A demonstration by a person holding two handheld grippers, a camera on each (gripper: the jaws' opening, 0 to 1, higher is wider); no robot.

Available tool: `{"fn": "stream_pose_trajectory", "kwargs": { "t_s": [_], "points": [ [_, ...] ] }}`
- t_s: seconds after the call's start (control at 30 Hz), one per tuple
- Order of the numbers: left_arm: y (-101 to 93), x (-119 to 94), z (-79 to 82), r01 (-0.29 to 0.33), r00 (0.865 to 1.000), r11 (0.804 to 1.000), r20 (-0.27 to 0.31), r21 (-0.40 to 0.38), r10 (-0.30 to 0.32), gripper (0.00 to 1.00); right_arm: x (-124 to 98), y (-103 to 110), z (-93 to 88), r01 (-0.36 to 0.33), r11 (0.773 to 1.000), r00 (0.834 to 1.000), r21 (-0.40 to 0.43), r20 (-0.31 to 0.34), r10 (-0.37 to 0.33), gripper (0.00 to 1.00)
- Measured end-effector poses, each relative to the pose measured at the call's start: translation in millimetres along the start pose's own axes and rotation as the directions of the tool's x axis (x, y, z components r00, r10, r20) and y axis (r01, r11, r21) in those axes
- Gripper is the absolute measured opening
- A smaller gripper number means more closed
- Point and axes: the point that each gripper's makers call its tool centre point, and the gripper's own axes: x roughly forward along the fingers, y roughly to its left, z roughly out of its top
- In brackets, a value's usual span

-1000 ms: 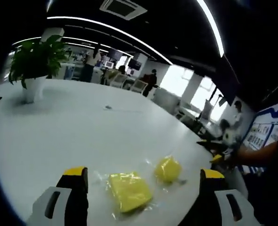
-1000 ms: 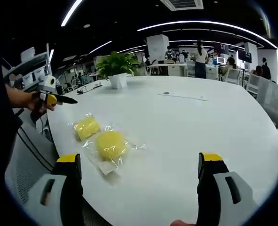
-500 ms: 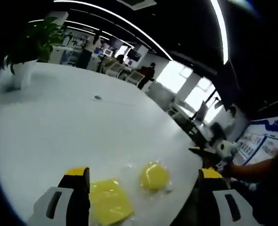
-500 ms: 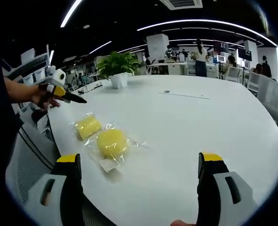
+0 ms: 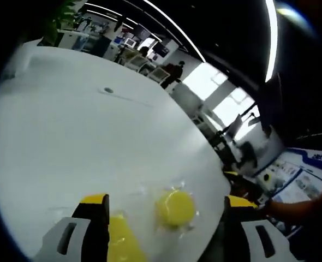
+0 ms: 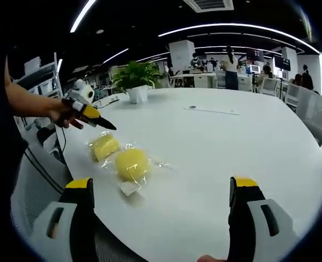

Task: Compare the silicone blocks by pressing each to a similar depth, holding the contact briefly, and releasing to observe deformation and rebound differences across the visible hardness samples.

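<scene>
Two yellow silicone blocks in clear wrap lie on the white table (image 6: 215, 142). The square block (image 6: 105, 146) sits nearest the table's edge, with the round block (image 6: 131, 163) just beside it. A hand holds my left gripper (image 6: 98, 120) over the table edge, its tips pointing down at the square block and apart from it. In the left gripper view my left gripper (image 5: 166, 200) is open. The round block (image 5: 174, 207) lies between its jaws, and the square block (image 5: 120, 245) is half cut off beside the left jaw. My right gripper (image 6: 161, 183) is open and holds nothing, a short way back from both blocks.
A potted plant (image 6: 136, 77) stands at the far side of the table. A grey mesh chair (image 6: 33, 180) is tucked at the table edge near the blocks. Desks and people fill the office behind. A small dark mark (image 6: 192, 107) and a thin line lie mid-table.
The left gripper has come in over the table edge toward the square block and tipped downward. The right gripper and both blocks have stayed put.
</scene>
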Motion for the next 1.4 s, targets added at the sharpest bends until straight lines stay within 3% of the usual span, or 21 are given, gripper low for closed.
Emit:
{"fn": "stream_pose_trajectory", "kwargs": {
  "t_s": [0.23,0.4,0.53,0.73,0.9,0.97,1.03,1.1,1.2,1.27,1.4],
  "points": [
    [1.4,19,-1.5,0.01,1.0,0.998,-0.026,-0.057,-0.012,0.82,-3,2,1.2,-0.002,1.0,1.0,0.005,0.0,0.002,0.97],
    [0.6,36,-10.0,0.007,0.996,0.997,-0.084,-0.083,-0.014,0.8,-3,3,2.4,-0.01,1.0,1.0,0.004,-0.002,0.01,0.97],
    [9.5,43,-16.1,0.0,0.996,0.992,-0.092,-0.125,-0.012,0.72,-3,3,3.1,-0.015,1.0,1.0,0.003,-0.001,0.015,0.97],
    [5.1,52,-15.4,0.022,0.995,0.98,-0.096,-0.2,-0.041,0.64,-6,3,-0.8,-0.01,1.0,1.0,0.008,0.001,0.01,0.97],
    [5.9,61,-19.3,0.014,0.991,0.983,-0.125,-0.185,-0.038,0.57,-9,4,-2.5,0.001,1.0,1.0,0.022,0.009,-0.001,0.97],
    [7.4,67,-23.7,0.007,0.988,0.98,-0.152,-0.198,-0.037,0.52,-10,7,-3.4,-0.002,1.0,1.0,0.027,0.01,0.002,0.97],
    [10.4,68,-30.0,-0.008,0.982,0.987,-0.189,-0.162,-0.023,0.46,-10,8,-4.2,-0.004,1.0,1.0,0.02,0.006,0.004,0.97],
    [10.8,70,-30.8,-0.013,0.983,0.988,-0.184,-0.153,-0.016,0.42,-11,9,-2.2,-0.005,1.0,1.0,0.018,0.008,0.004,0.97],
    [15.4,71,-28.1,-0.017,0.986,0.973,-0.164,-0.23,-0.021,0.37,-11,7,-0.3,0.0,1.0,1.0,0.022,0.017,0.0,0.97],
    [19.6,70,-27.3,-0.036,0.986,0.97,-0.165,-0.241,-0.004,0.33,-10,6,-0.2,0.002,1.0,1.0,0.023,0.018,-0.003,0.97],
    [21.3,72,-29.5,-0.035,0.984,0.976,-0.175,-0.217,-0.004,0.26,-10,5,-1.5,0.004,1.0,1.0,0.025,0.014,-0.004,0.97]
  ]
}}
